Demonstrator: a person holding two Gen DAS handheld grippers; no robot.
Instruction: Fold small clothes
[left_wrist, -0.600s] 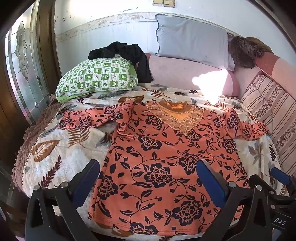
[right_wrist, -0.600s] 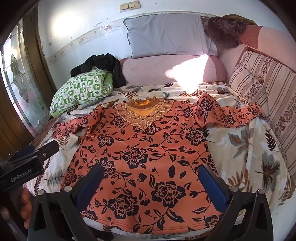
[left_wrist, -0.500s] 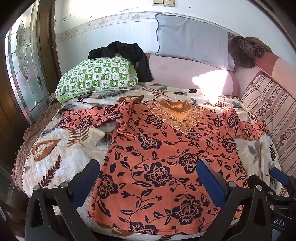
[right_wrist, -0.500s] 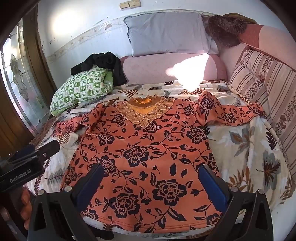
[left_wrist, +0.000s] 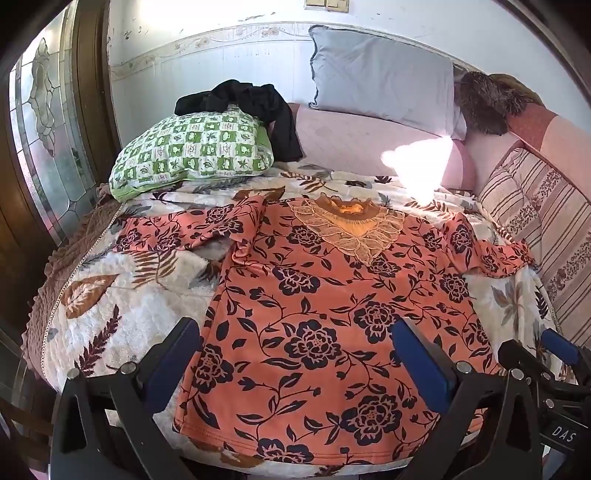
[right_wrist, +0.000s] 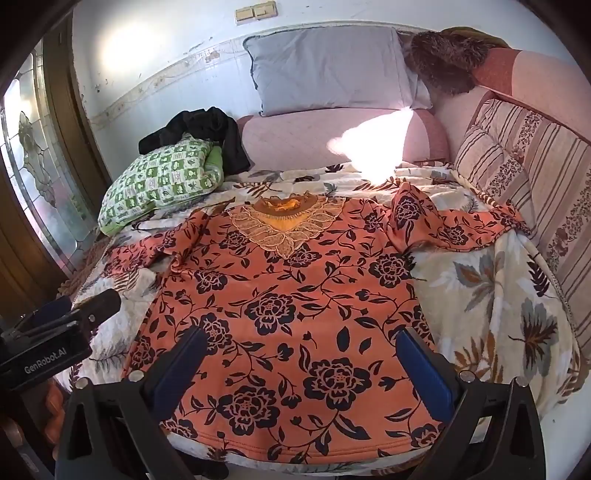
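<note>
Both tongs (left_wrist: 295, 354) (right_wrist: 299, 354) gape above the floral top (left_wrist: 332, 314) on the leaf-print bedspread (left_wrist: 122, 295).

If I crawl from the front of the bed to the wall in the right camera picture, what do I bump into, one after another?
Near to far: the orange flowery top → its lacy collar → the leaf-print blanket → the pink bolster → the grey pillow → the wall.
</note>
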